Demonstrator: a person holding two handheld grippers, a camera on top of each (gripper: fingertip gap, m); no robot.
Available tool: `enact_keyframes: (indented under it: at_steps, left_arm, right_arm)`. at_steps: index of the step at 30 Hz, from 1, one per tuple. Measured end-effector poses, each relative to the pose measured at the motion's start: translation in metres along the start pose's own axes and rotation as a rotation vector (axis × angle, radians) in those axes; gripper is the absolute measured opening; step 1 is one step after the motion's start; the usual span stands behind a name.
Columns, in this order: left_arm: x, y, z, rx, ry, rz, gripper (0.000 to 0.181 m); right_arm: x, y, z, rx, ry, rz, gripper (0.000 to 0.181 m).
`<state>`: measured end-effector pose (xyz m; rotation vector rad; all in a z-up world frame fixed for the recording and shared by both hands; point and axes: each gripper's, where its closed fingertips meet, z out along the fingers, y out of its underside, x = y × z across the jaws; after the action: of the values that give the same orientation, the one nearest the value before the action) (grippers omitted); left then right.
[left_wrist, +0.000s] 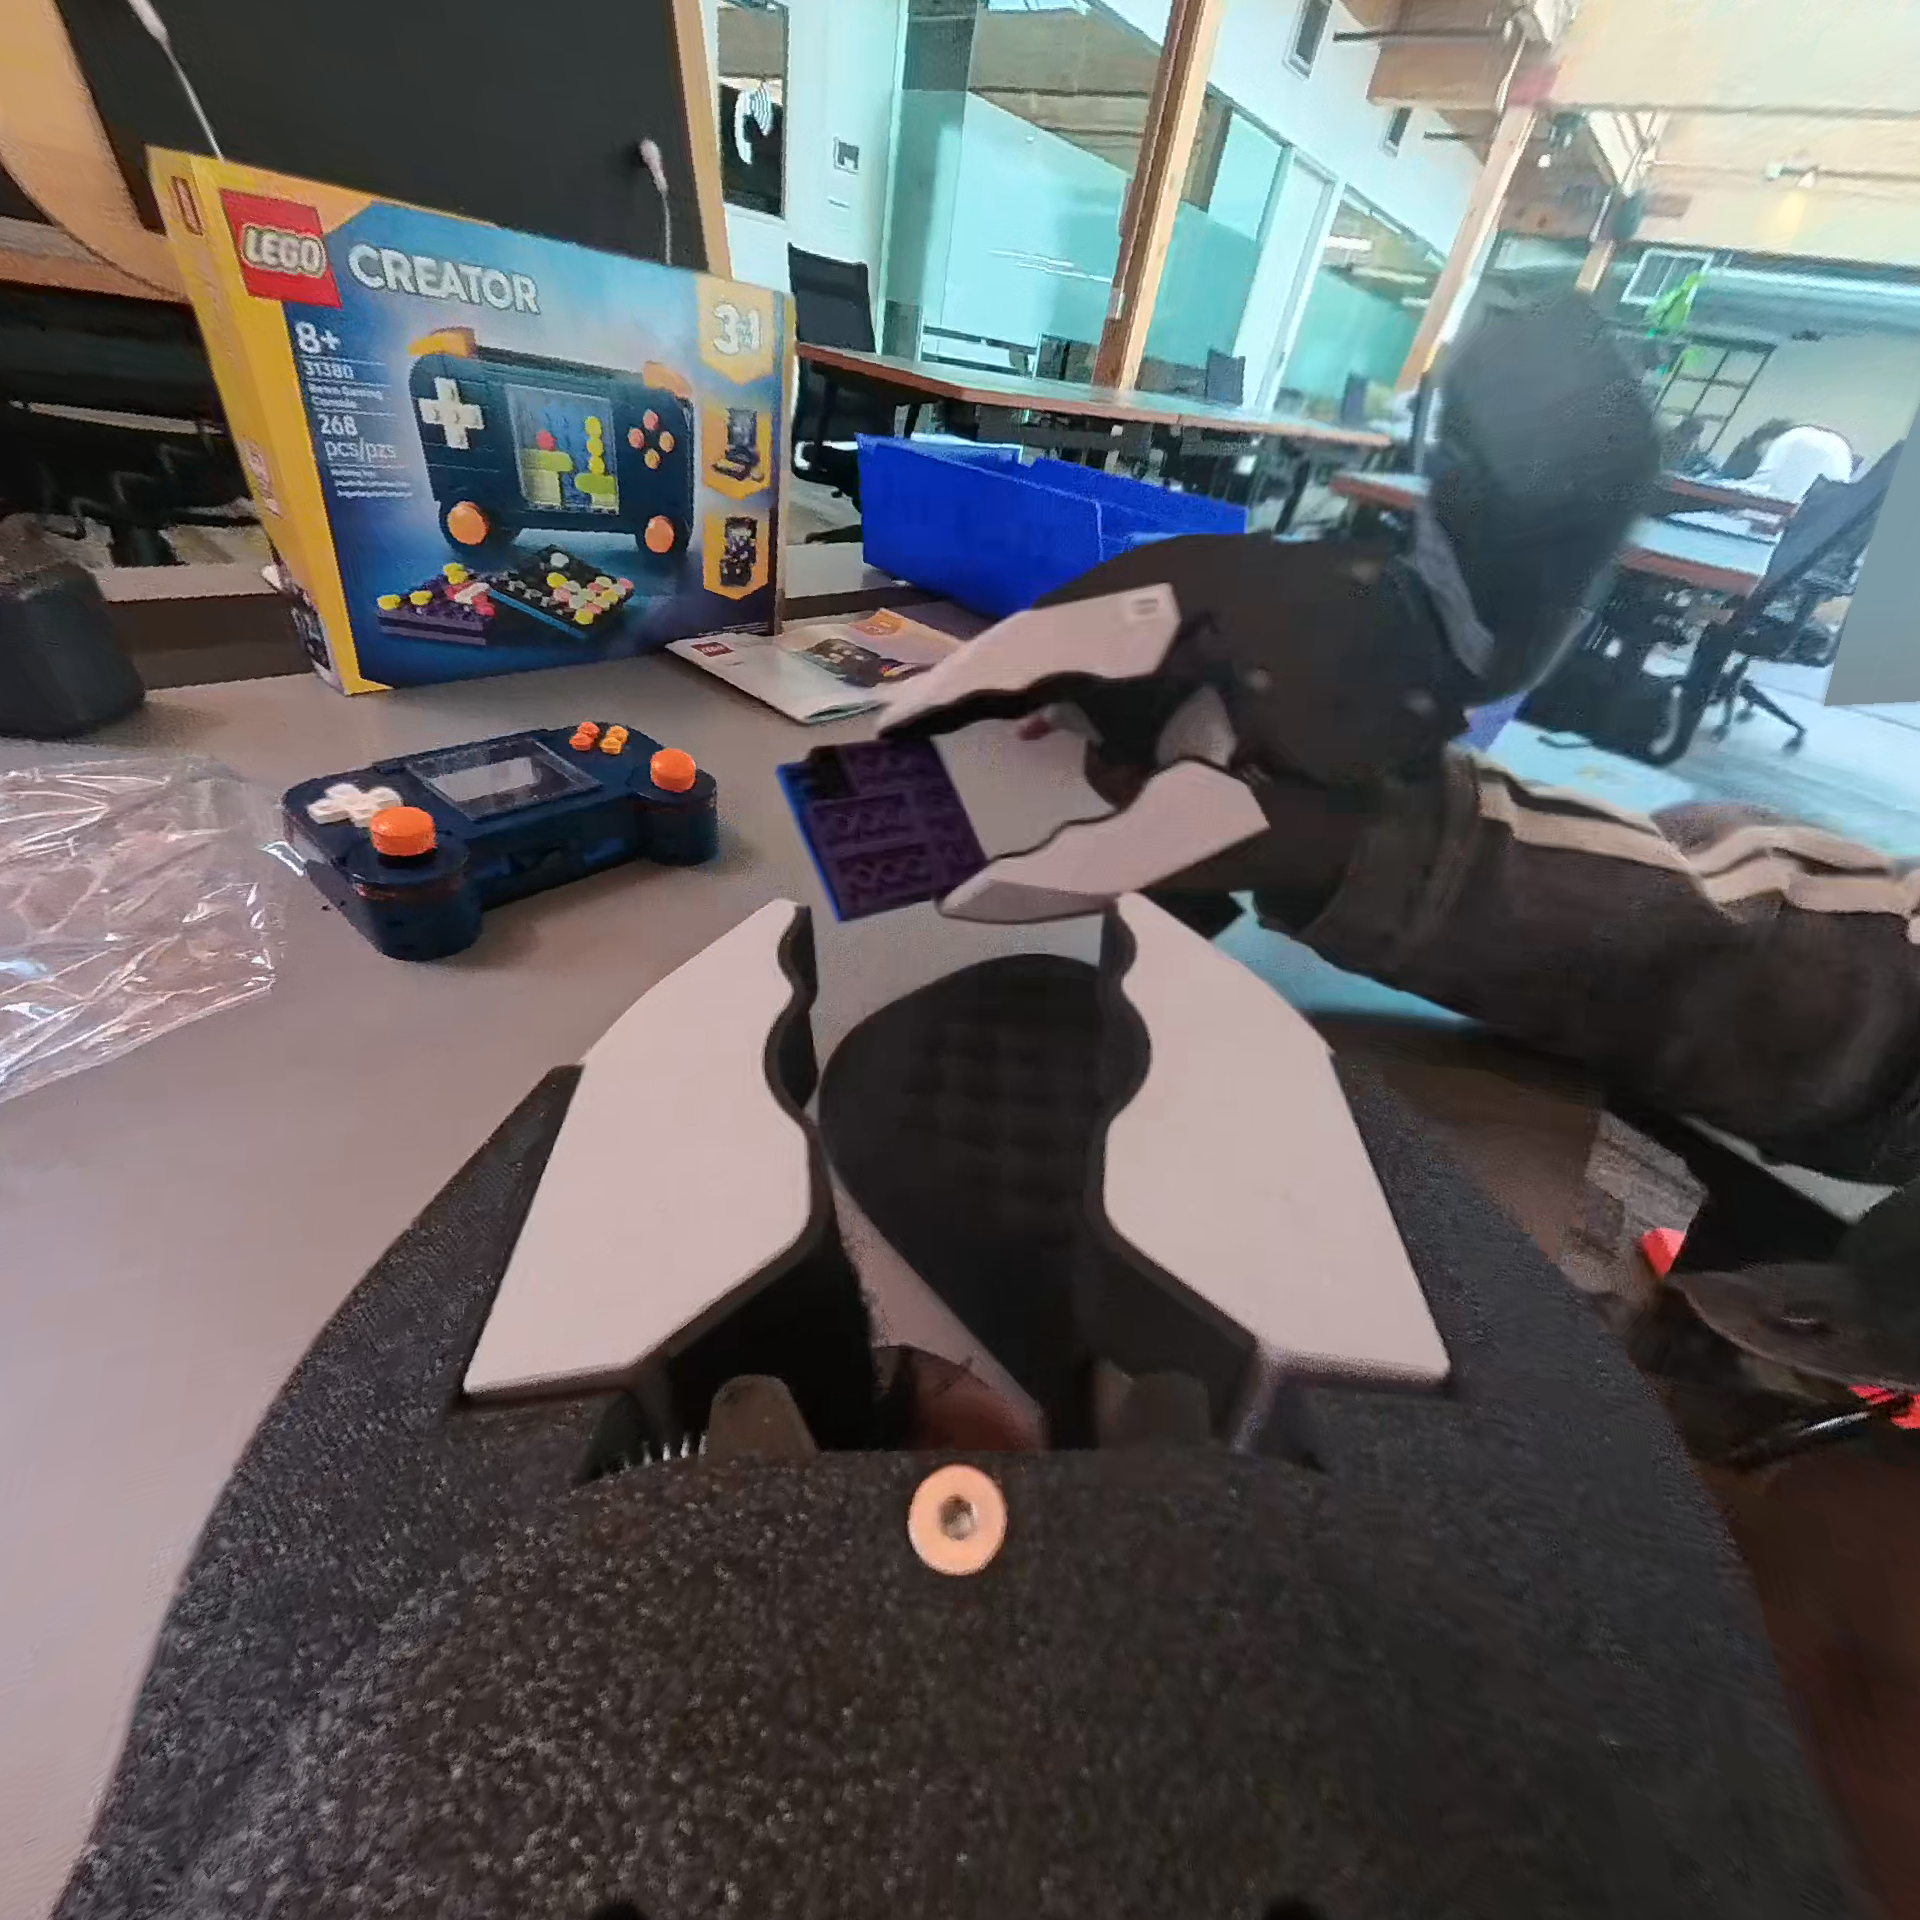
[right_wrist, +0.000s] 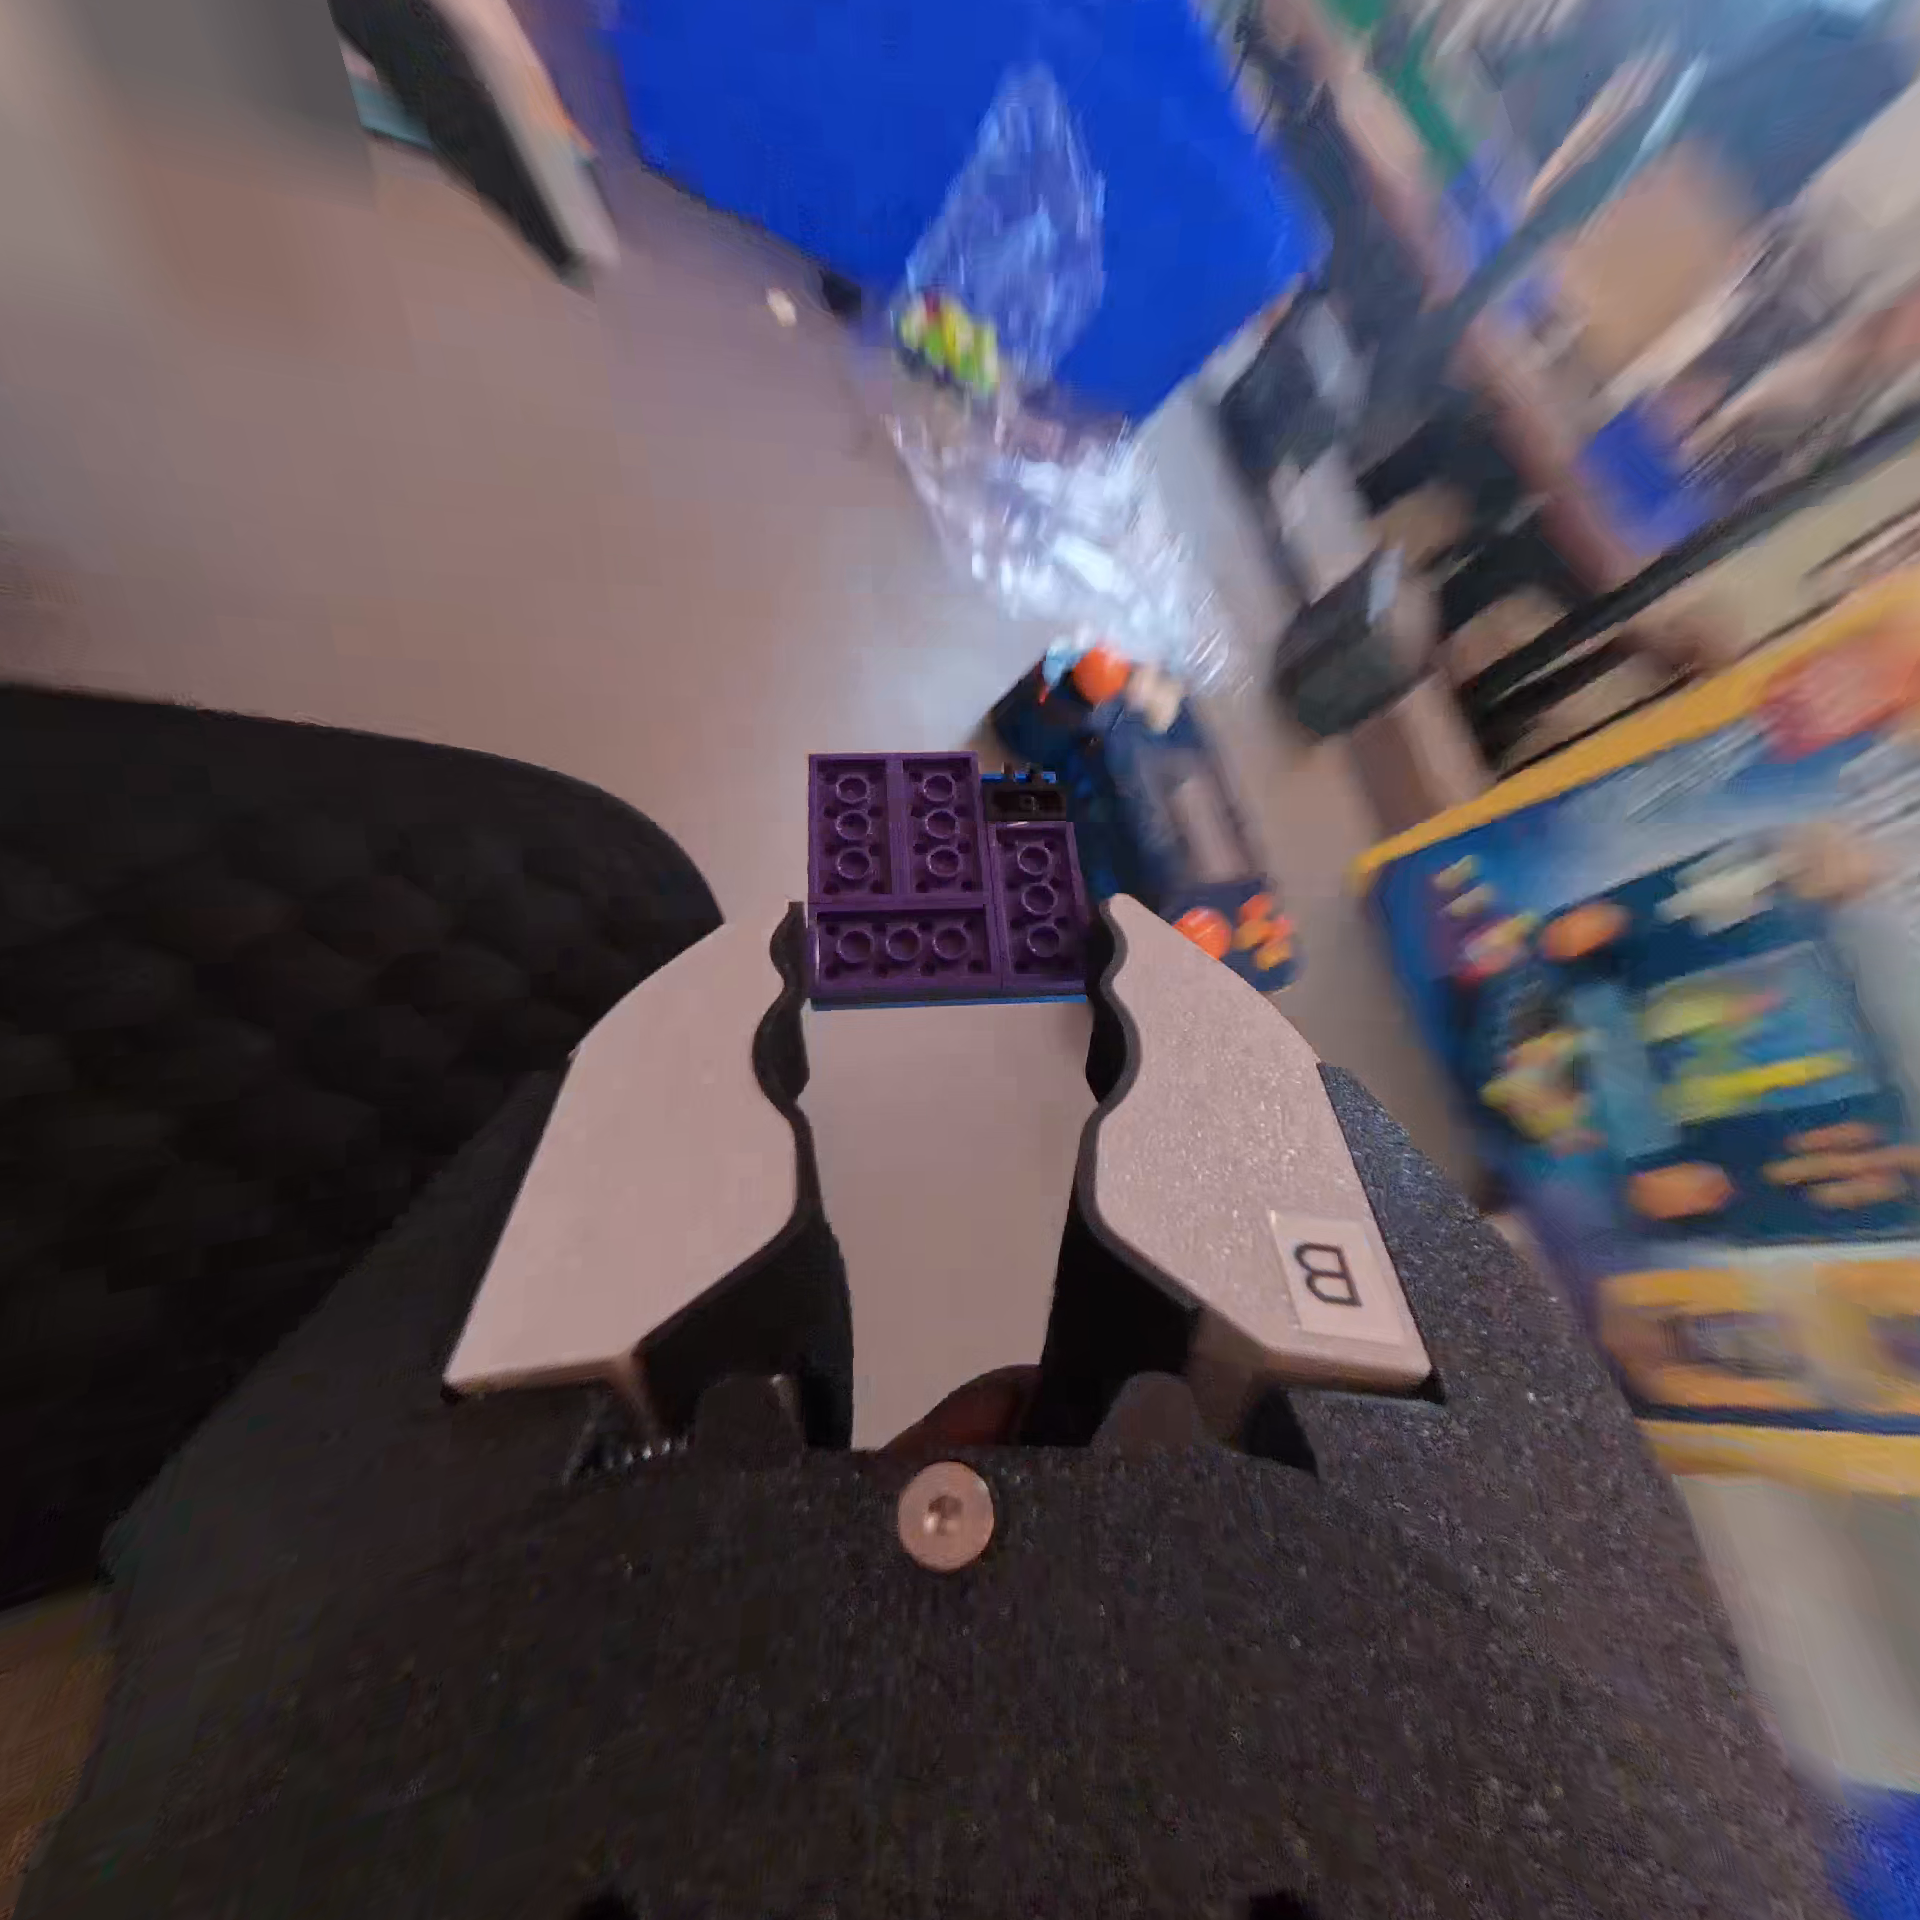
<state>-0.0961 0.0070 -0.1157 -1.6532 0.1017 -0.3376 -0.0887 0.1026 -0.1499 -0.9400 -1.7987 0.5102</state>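
Two grippers: right gripper (right_wrist: 943, 961) level, gripping purple plate (right_wrist: 940, 878).

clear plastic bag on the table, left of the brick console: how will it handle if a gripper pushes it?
The plastic bag is crumpled and creased, so probably floppy; it would likely crumple rather than slide whole. It looks thin and light. Its glossy film may slip between the jaws.

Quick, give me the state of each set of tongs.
Left tongs: open, holding nothing.
Right tongs: shut on the purple brick plate, held off the table.
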Motion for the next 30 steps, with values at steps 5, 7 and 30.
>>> enact_keyframes:
  at_steps: [5, 7, 30]
  left_arm:
    - [0.030, 0.001, 0.001, -0.047, 0.129, 0.044, 0.042]
    - [0.035, 0.015, 0.006, -0.119, 0.120, 0.141, 0.037]
    - [0.036, 0.058, 0.022, -0.375, 0.071, 0.283, 0.012]
  right_arm:
    - [-0.047, -0.026, -0.052, -0.113, 0.230, -0.703, 0.052]
    - [-0.063, -0.021, -0.057, -0.166, 0.262, -0.890, 0.052]
    - [-0.094, -0.017, -0.051, -0.013, 0.086, -1.039, 0.052]
